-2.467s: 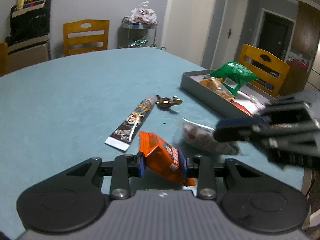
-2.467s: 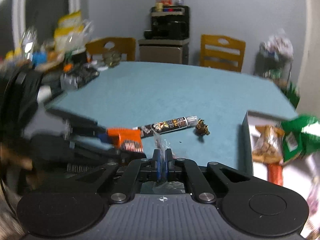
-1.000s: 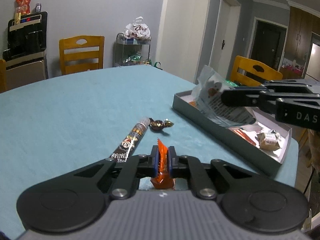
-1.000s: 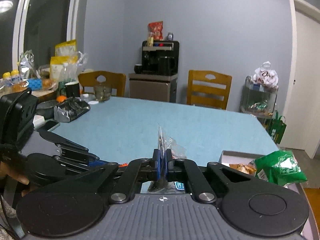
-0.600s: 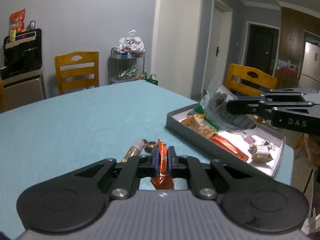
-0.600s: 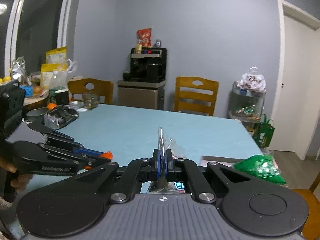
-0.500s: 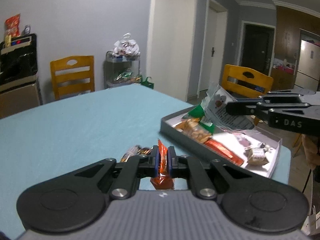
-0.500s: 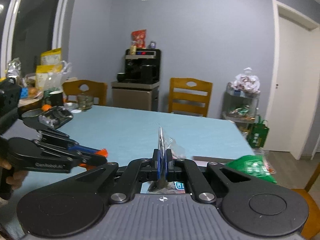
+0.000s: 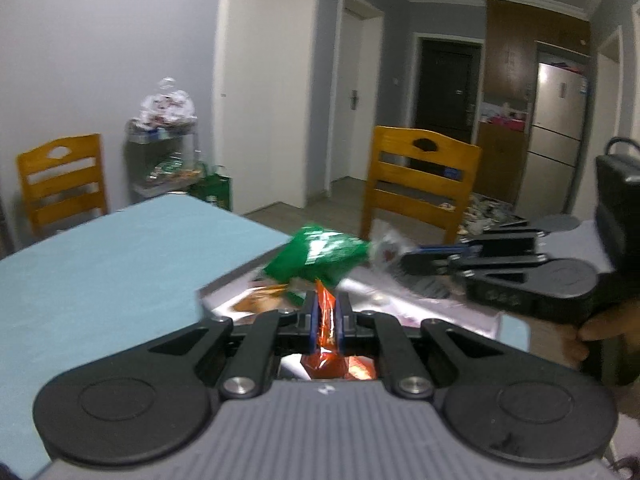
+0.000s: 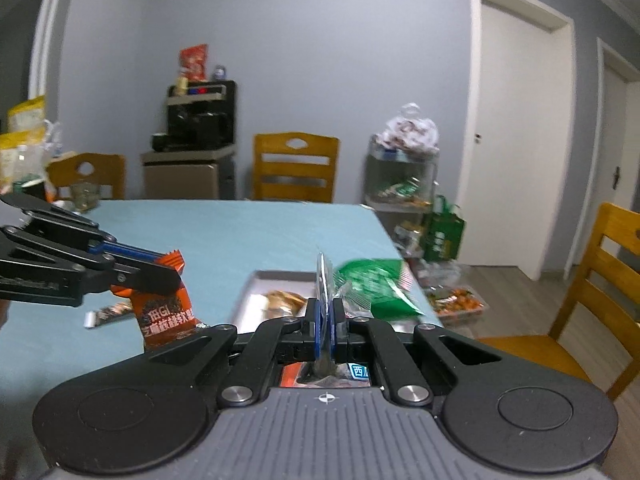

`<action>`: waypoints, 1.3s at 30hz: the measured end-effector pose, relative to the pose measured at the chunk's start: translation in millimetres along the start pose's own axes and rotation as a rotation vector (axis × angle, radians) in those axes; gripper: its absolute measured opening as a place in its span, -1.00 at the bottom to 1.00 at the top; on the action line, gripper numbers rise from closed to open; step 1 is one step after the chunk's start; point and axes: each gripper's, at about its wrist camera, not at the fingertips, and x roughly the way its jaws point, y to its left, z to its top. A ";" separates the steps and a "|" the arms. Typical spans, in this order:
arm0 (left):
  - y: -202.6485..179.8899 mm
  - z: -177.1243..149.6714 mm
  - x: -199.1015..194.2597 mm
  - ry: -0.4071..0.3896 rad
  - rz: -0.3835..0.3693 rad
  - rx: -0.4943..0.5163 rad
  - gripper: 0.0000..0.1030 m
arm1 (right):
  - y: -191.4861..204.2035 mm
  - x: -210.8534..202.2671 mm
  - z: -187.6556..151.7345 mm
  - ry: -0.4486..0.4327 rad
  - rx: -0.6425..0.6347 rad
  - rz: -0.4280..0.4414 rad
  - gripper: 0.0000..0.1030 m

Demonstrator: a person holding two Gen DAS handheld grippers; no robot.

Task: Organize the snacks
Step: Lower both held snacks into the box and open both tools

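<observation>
Both pairs of jaws are pressed tight on snacks: the left gripper (image 9: 325,316) pinches an orange snack packet (image 9: 326,320) edge-on between its blue pads, and the right gripper (image 10: 325,328) clamps a thin clear-wrapped snack (image 10: 323,280) that stands upright between its fingers. Seen from the right wrist, the orange packet hangs from the left gripper's fingertips above the light blue table (image 10: 248,232), its printed face showing. Just ahead of both grippers lies the grey tray (image 10: 272,276), near the table's corner, holding a green bag (image 10: 372,280) and a brownish snack pack (image 10: 286,300). In the left wrist view the right gripper reaches in from the right over the tray, a hand (image 9: 600,328) on its handle, though that part is blurred. A long dark snack stick (image 10: 108,314) lies on the table beyond the orange packet. Wooden chairs (image 9: 420,184) stand around the table.
</observation>
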 end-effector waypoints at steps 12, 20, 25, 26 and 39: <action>-39.7 -16.8 62.3 0.161 -0.210 -0.063 -0.94 | -17.4 27.4 -22.4 0.065 -0.040 -0.101 -0.88; -33.6 -22.4 75.7 0.194 -0.196 -0.086 -0.94 | -18.0 44.5 -26.3 0.113 -0.041 -0.109 -0.87; -29.8 -22.9 82.0 0.196 -0.178 -0.086 -0.92 | -19.3 48.9 -27.7 0.125 -0.039 -0.105 -0.87; -29.2 -23.0 83.3 0.198 -0.175 -0.083 -0.91 | -19.0 49.1 -27.9 0.126 -0.038 -0.104 -0.87; -24.9 -33.8 86.6 0.214 -0.139 -0.088 -0.46 | -16.2 47.7 -31.0 0.152 -0.029 -0.093 -0.84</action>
